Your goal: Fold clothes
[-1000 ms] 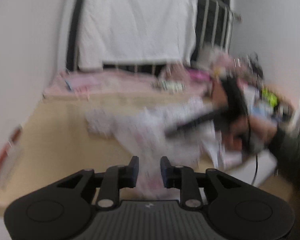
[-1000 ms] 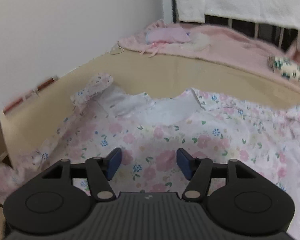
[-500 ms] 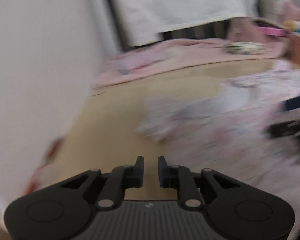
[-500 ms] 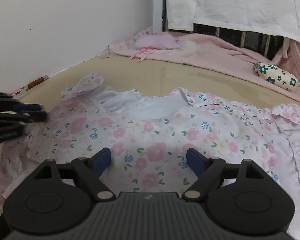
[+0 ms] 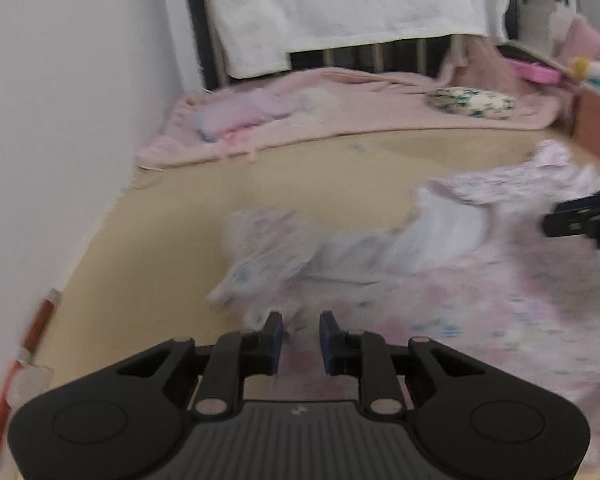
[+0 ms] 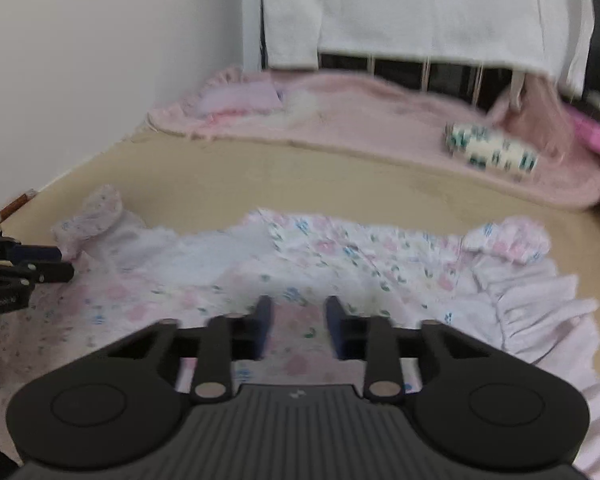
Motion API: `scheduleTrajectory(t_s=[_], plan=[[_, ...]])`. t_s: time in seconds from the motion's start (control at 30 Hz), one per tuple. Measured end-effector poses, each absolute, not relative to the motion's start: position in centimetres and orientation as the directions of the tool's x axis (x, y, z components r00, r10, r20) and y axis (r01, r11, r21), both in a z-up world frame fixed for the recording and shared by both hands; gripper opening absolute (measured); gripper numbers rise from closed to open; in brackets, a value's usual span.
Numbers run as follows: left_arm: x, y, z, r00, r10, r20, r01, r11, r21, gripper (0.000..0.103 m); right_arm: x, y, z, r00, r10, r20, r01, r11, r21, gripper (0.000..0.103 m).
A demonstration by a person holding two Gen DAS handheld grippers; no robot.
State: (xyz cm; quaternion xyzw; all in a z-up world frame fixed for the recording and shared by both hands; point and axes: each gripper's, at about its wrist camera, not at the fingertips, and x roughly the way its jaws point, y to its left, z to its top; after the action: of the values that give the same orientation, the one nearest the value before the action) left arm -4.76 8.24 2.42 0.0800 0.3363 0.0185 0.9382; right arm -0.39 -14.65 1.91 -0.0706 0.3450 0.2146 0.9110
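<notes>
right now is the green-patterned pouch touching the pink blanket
Touching. The left wrist view shows the green-patterned pouch lying directly on the pink blanket, no gap under it.

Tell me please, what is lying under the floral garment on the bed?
The floral garment lies spread on a tan mattress surface, bare around it. Further back is a pink blanket. Whether anything else lies beneath the fabric cannot be seen; the cloth covers it.

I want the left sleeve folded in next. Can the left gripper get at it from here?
Probably yes: the sleeve lies flat on bare mattress just ahead of the left gripper, whose jaws are opening, nothing on top of it.
</notes>
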Motion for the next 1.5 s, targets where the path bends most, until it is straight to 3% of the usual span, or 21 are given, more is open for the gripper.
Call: scheduleTrajectory(t_s=[0.07,0.17,0.3,0.4,0.5,0.6,0.73,0.83,0.9,1.0,1.07,1.17,1.3,1.37,1.43,1.5], plan=[[-4.2,9.3,2.0,0.772,0.128,-0.623,-0.020,0.984,0.178,0.022,1.3,-14.9,1.3,0.650,0.337,-0.681,-0.442,0.897,0.022,0.022],[-3.4,10.9,1.4,0.789,0.186,-0.586,-0.066,0.973,0.221,0.031,3.0,-14.2,1.0,0.654,0.333,-0.679,-0.439,0.899,0.018,0.023],[-0.7,12.1,2.4,0.754,0.184,-0.630,-0.040,0.971,0.235,0.022,4.7,-12.8,1.1,0.654,0.316,-0.687,-0.435,0.900,0.000,0.026],[-1.3,12.7,5.2,0.771,0.228,-0.595,-0.093,0.964,0.249,0.021,2.1,-13.1,2.6,0.628,0.382,-0.678,-0.515,0.857,0.007,0.026],[-4.2,10.9,7.9,0.826,0.105,-0.554,-0.007,0.984,0.176,0.042,-3.4,-14.2,3.0,0.557,0.488,-0.672,-0.635,0.771,0.034,0.026],[-5.8,6.9,7.3,0.800,-0.027,-0.600,0.163,0.971,0.174,0.042,-8.0,-14.1,1.6,0.500,0.485,-0.717,-0.710,0.704,-0.019,0.026],[-6.3,4.2,5.2,0.736,-0.119,-0.666,0.238,0.967,0.090,0.041,-10.1,-15.7,3.7,0.482,0.518,-0.706,-0.740,0.672,-0.012,0.026],[-6.0,3.0,3.8,0.712,-0.118,-0.692,0.215,0.975,0.054,0.031,-6.0,-17.2,7.0,0.554,0.522,-0.648,-0.702,0.711,-0.027,0.027],[-6.5,2.4,3.0,0.710,-0.117,-0.694,0.211,0.976,0.052,0.031,-0.6,-16.9,8.0,0.600,0.465,-0.652,-0.644,0.763,-0.049,0.026],[-7.3,2.0,1.7,0.717,-0.072,-0.693,0.180,0.980,0.085,0.032,6.1,-13.2,6.5,0.533,0.429,-0.729,-0.658,0.752,-0.038,0.021],[-7.8,2.5,1.3,0.733,-0.051,-0.679,0.146,0.986,0.084,0.034,9.7,-10.3,4.8,0.477,0.396,-0.784,-0.678,0.734,-0.041,0.012],[-7.8,3.5,1.2,0.738,-0.041,-0.673,0.110,0.992,0.059,0.034,11.0,-7.9,2.4,0.528,0.338,-0.779,-0.665,0.735,-0.131,0.010],[-7.4,4.3,1.3,0.738,-0.016,-0.675,0.069,0.996,0.052,0.040,12.8,-8.6,2.0,0.574,0.331,-0.749,-0.574,0.815,-0.080,0.013],[-7.5,4.9,2.1,0.713,-0.028,-0.701,0.070,0.997,0.031,0.036,12.2,-10.5,2.6,0.582,0.341,-0.738,-0.550,0.834,-0.049,0.013],[-8.1,6.6,4.3,0.723,-0.093,-0.685,0.090,0.995,-0.040,0.036,10.9,-13.5,3.7,0.609,0.348,-0.713,-0.524,0.851,-0.033,0.013],[-6.6,7.5,7.1,0.738,-0.101,-0.667,0.113,0.993,-0.025,0.037,10.1,-16.2,4.4,0.629,0.335,-0.702,-0.491,0.871,-0.024,0.013]])
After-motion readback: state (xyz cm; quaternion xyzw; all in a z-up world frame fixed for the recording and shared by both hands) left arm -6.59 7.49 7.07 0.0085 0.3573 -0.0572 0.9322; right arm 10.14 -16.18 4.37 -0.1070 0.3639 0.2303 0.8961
